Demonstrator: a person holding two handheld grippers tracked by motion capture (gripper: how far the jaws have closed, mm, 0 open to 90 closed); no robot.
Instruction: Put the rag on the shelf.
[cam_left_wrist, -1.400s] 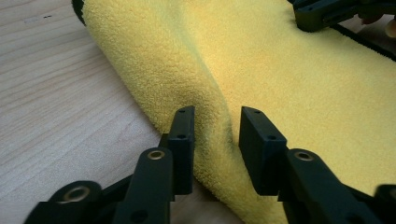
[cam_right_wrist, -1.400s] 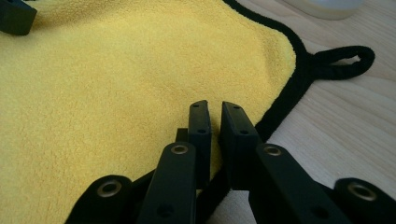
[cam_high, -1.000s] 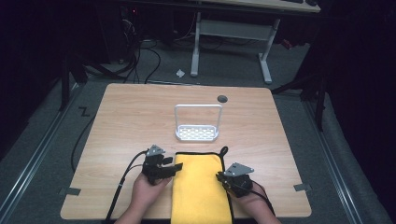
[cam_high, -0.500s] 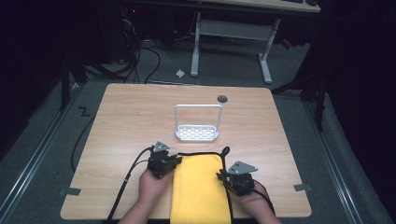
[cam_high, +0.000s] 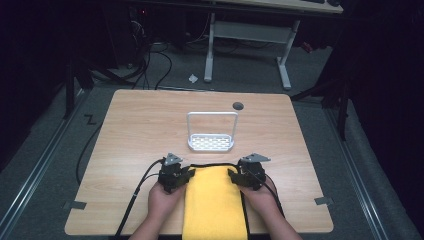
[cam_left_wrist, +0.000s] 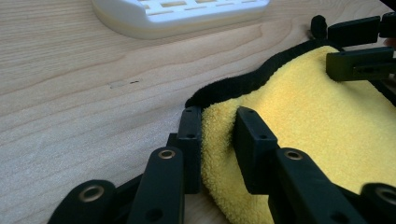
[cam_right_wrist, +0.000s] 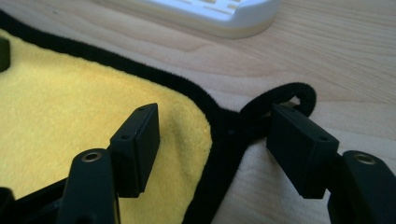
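A pale wooden worktop (cam_high: 140, 130) carries everything, with a small dark round hole (cam_high: 238, 106) near its far edge. On its near middle lies a yellow cloth (cam_high: 214, 205) with a black hem, running from the near edge of the worktop up toward the centre; its far edge lies between the two hands. Just beyond that far edge, apart from the cloth, stands a white slotted rack (cam_high: 211, 132) with a tall loop handle over a perforated base. The left tongs (cam_left_wrist: 217, 140) sit at the cloth's far left corner, narrowed down onto a fold of the yellow pile, one jaw against the outer side and the other pressed into the top. The right tongs (cam_right_wrist: 212, 135) sit at the far right corner, spread wide: one jaw rests on the yellow pile, the other on the bare wood just outside the hem, where a small black hanging loop (cam_right_wrist: 292, 95) curls up beside it.
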